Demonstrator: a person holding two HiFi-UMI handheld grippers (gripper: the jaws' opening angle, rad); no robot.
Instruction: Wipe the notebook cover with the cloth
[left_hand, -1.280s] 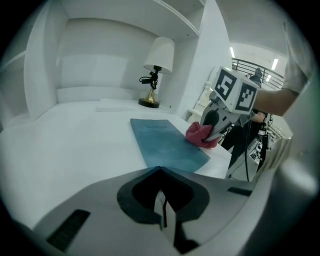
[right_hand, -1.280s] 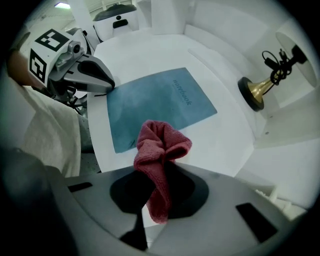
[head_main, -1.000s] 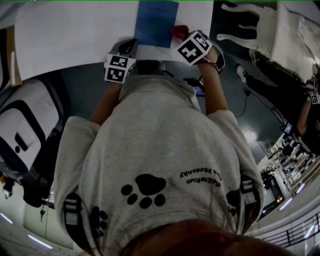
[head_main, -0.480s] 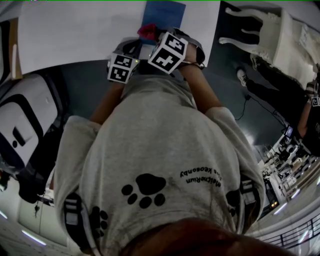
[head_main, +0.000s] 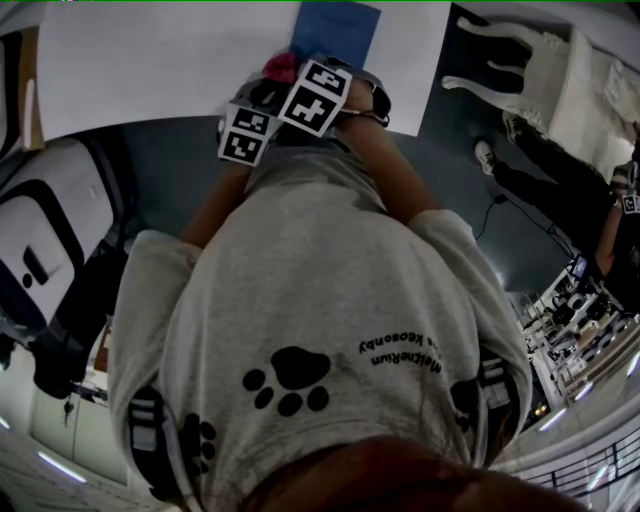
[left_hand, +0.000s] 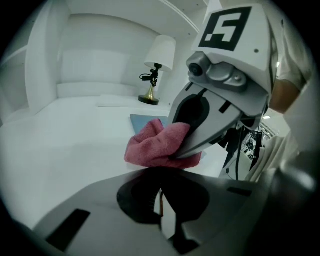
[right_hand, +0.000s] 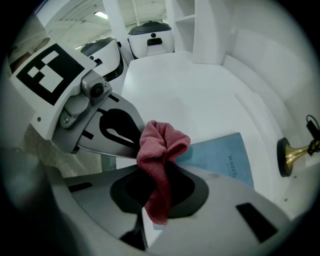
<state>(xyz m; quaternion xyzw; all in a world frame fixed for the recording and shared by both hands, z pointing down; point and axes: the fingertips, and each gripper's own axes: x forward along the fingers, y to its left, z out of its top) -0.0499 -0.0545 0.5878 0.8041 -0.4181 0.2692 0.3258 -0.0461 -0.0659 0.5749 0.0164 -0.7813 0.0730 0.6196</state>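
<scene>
L tongs (left_hand: 161, 192): jaws drawn together, only a thin slit btwn them, nothing in them. R tongs (right_hand: 159, 185): clamped on the cloth (right_hand: 162, 145), a pink-red terry rag bunched at the tips w/ one tail hanging back over the jaw body toward the camera. The two sets sit tight side by side, L just left of R, tips converging. L tips come right up to the cloth; contact can't be told. Both are over the counter (head_main: 150, 60) at its near edge, toward the right end.

Notebook (right_hand: 225, 157): blue cover, flat on the counter, just beyond and right of the R tips, long side running away from the near edge, not far from the counter's right edge. The cloth bunch is at the notebook's near-left corner: it overlaps that corner in R gripper view and sits just left of it in head view. Whether the cloth rests on the cover or hangs above it can't be told, since the L tongs body blocks the underside.

Further out: lamp (left_hand: 159, 65), brass foot, white shade, stands past the notebook's far end. White chair (head_main: 520, 60) on the floor off the counter's right end. Grey shirt (head_main: 300, 300) w/ paw prints fills the lower head view.
</scene>
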